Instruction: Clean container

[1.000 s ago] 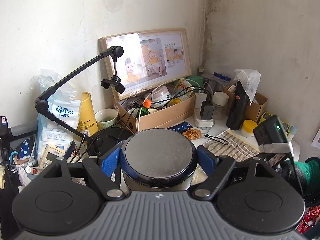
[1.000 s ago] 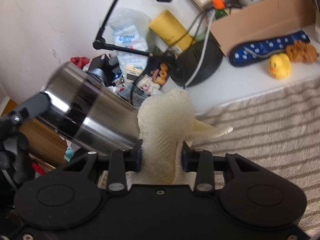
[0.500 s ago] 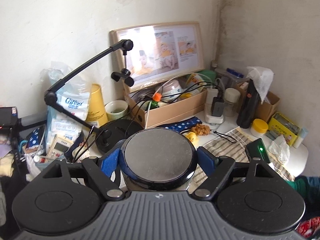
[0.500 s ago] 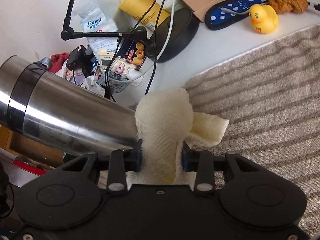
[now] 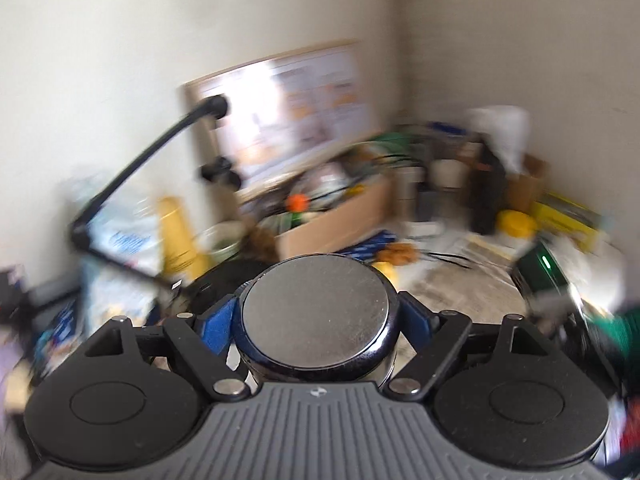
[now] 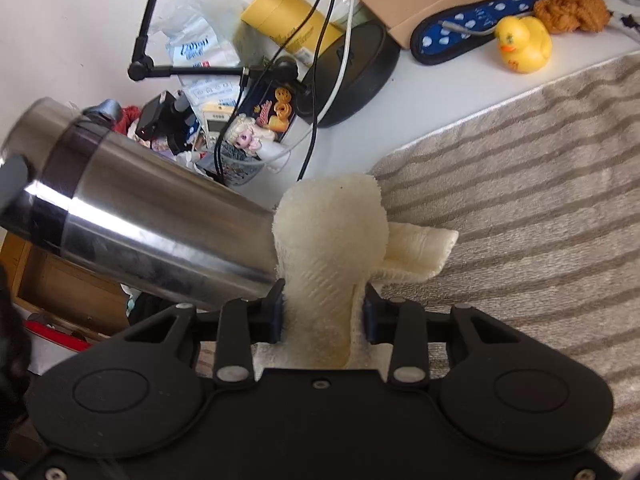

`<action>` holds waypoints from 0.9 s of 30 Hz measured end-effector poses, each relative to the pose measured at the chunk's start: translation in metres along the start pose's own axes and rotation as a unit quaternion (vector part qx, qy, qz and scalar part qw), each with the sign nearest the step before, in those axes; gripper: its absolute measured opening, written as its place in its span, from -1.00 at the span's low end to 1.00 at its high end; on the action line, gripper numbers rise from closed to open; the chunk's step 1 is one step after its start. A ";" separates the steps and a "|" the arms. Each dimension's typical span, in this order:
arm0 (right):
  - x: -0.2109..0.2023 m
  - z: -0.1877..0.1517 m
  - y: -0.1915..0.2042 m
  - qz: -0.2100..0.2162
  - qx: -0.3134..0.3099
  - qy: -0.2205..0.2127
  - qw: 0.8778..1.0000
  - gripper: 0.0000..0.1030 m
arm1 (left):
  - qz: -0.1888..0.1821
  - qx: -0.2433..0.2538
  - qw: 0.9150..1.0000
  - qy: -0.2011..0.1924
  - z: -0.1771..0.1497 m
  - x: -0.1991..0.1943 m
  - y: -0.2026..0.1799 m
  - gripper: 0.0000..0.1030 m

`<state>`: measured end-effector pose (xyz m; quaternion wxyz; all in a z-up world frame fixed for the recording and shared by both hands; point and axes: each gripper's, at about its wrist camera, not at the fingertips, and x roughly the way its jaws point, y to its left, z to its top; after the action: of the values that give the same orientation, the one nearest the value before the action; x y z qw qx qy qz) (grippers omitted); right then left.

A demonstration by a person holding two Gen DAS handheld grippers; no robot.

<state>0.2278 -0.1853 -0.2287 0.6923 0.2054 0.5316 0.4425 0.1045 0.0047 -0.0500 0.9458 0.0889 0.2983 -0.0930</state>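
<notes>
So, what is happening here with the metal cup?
A person holds a gripper in each hand. The left gripper is clamped on the steel cup, which is tilted over the striped towel. The right gripper is shut on a folded cream cloth, whose end presses against the cup's lower end.
</notes>
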 end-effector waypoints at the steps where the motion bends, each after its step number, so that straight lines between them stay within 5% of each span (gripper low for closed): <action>1: -0.005 0.000 -0.001 0.003 0.006 -0.005 1.000 -0.31 | -0.026 0.015 1.000 -0.004 -0.002 -0.001 0.006 0.62; 4: -0.019 0.000 0.005 0.015 0.008 -0.015 1.000 -0.31 | -0.105 0.064 0.992 -0.017 -0.004 0.000 0.023 0.62; 7: -0.027 0.001 0.015 0.017 -0.004 -0.025 1.000 -0.31 | -0.151 0.058 0.987 -0.003 -0.002 0.006 0.032 0.61; 13: -0.034 0.003 0.028 0.031 0.007 -0.051 0.998 -0.31 | -0.062 -0.006 0.998 0.024 0.005 0.002 0.010 0.62; 17: -0.037 0.002 0.038 0.034 0.000 -0.054 0.998 -0.31 | 0.001 -0.072 0.997 0.021 0.004 -0.004 0.001 0.61; 19: -0.039 0.001 0.039 0.037 0.004 -0.055 0.998 -0.31 | 0.010 -0.064 0.998 0.014 0.002 -0.007 -0.001 0.61; 21: -0.042 0.000 0.038 0.049 0.016 -0.057 0.997 -0.31 | 0.004 -0.029 1.000 0.007 0.000 -0.007 -0.002 0.61; 27: -0.056 0.004 0.045 0.083 0.026 -0.065 0.994 -0.31 | -0.100 0.013 0.995 -0.028 -0.011 -0.003 0.026 0.60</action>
<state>0.2118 -0.2075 -0.1627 0.6807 0.2953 0.4776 0.4704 0.1018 0.0327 -0.0546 0.9386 0.0684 0.2776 -0.1931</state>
